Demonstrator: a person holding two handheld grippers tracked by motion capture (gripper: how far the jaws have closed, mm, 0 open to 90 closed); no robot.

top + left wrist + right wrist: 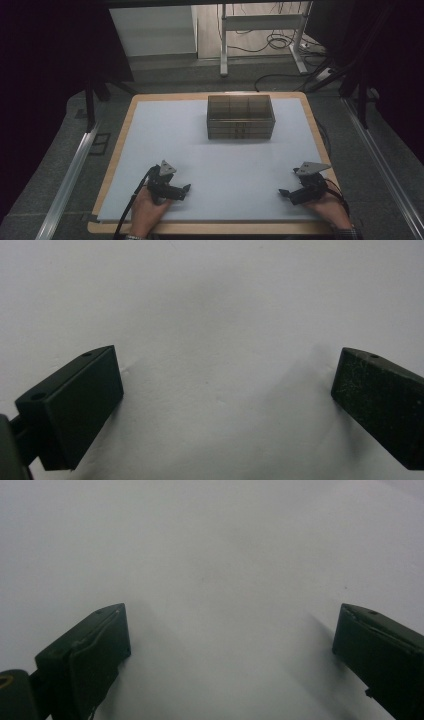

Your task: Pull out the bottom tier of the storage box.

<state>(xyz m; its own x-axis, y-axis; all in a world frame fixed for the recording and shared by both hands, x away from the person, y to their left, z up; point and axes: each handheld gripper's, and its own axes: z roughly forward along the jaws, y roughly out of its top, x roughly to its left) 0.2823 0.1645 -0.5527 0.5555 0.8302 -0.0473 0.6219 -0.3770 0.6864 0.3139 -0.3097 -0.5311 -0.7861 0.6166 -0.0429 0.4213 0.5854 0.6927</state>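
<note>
high view: a translucent brownish-grey organiser box (240,116) is seen on the white table sheet (225,165), at about 12 o'clock from table centre, near the far edge. its top is divided into open compartments, three across in the visible row; along its near face a row of low drawer fronts with dark handles is made out, details too small to tell. it stands upright and square to the table, its long axis running 9 to 3 o'clock, drawer face turned to 6 o'clock toward the person.

left gripper (186,189) is held low at roughly 7 o'clock of the sheet, its tips pointed toward 3 o'clock; right gripper (283,192) is held at roughly 5 o'clock, its tips pointed toward 9 o'clock. both are well apart from the box and from each other.

left gripper view: left gripper (227,385) jaws are spread wide, nothing between them, bare white sheet (215,305) beneath.

right gripper view: right gripper (231,637) jaws are likewise spread wide, nothing pinched, bare sheet (210,540) beneath, picture somewhat blurred.
</note>
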